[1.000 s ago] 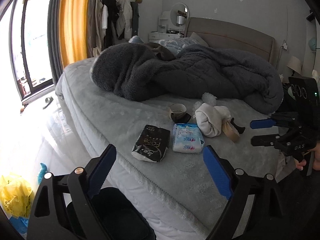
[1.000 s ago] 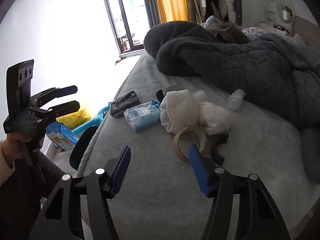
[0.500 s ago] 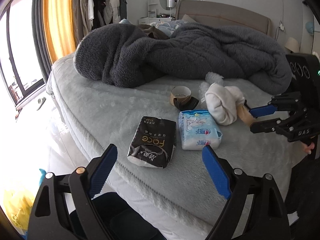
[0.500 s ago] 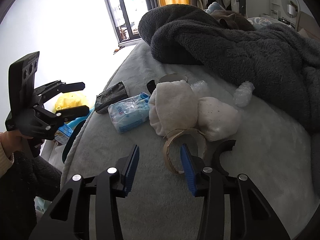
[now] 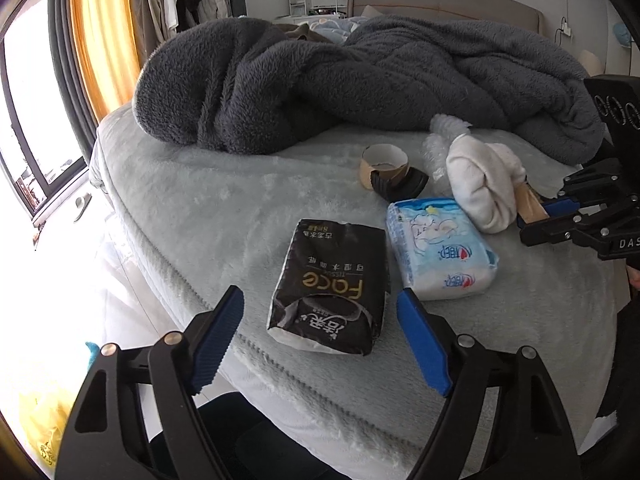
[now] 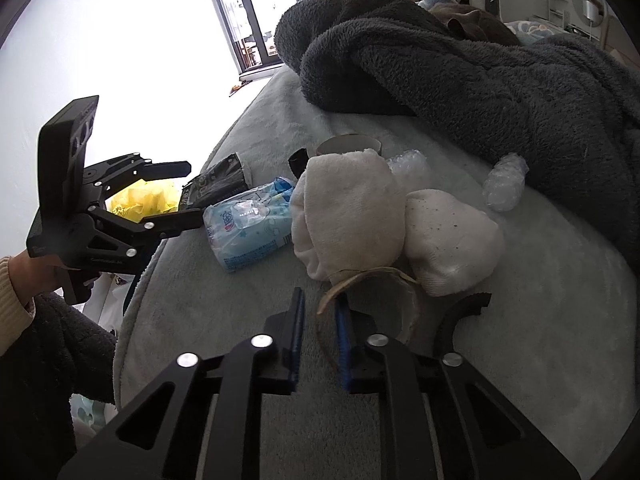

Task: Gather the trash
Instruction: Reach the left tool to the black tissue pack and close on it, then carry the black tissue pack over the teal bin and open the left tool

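My right claw (image 6: 320,336) has just been closing and is now clamped on the near wall of the empty cardboard tape ring (image 6: 372,296), which lies on the bed (image 6: 520,360) against the white socks (image 6: 352,208). My left claw (image 5: 320,340) has been narrowing but is open, nothing pinched, with the black tissue pack (image 5: 332,284) between its pads at the bed's edge. Just beside that: blue-white tissue pack (image 5: 436,252). Farther back: second tape ring (image 5: 384,160), then the grey blanket (image 5: 360,80).
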`<state>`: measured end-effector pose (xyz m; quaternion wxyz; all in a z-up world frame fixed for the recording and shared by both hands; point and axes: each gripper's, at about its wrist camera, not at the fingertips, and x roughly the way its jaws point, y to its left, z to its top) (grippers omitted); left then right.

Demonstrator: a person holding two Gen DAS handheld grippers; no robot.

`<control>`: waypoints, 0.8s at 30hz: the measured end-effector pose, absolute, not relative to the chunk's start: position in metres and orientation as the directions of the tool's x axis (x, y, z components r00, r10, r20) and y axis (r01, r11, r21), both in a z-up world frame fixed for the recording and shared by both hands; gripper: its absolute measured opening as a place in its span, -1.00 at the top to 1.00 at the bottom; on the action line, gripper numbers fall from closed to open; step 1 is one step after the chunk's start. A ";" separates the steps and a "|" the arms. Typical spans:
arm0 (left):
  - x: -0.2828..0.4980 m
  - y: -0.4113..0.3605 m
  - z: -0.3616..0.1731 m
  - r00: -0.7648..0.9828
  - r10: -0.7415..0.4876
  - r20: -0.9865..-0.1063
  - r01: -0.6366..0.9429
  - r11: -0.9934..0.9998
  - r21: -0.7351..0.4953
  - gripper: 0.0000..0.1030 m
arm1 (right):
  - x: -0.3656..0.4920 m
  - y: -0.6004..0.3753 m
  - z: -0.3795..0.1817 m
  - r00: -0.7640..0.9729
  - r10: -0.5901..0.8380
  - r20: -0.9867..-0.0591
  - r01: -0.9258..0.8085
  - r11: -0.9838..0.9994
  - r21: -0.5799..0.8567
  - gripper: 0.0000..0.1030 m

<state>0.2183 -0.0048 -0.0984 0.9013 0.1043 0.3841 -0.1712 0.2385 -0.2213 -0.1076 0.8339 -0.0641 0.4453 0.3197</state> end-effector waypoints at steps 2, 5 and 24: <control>0.221 -0.007 -0.100 0.636 -0.235 -0.735 0.396 0.917 0.050 -0.53 | 0.237 -0.222 -0.104 0.400 0.488 -0.776 -0.593 0.783 0.187 0.85; 0.225 -0.009 -0.104 0.620 -0.237 -0.749 0.395 0.918 0.037 -0.42 | 0.237 -0.223 -0.101 0.398 0.500 -0.769 -0.591 0.781 0.202 0.90; 0.221 0.022 -0.084 0.665 -0.245 -0.706 0.237 0.965 -0.112 -0.08 | 0.239 -0.181 -0.064 0.409 0.608 -0.681 -0.638 0.724 0.263 0.91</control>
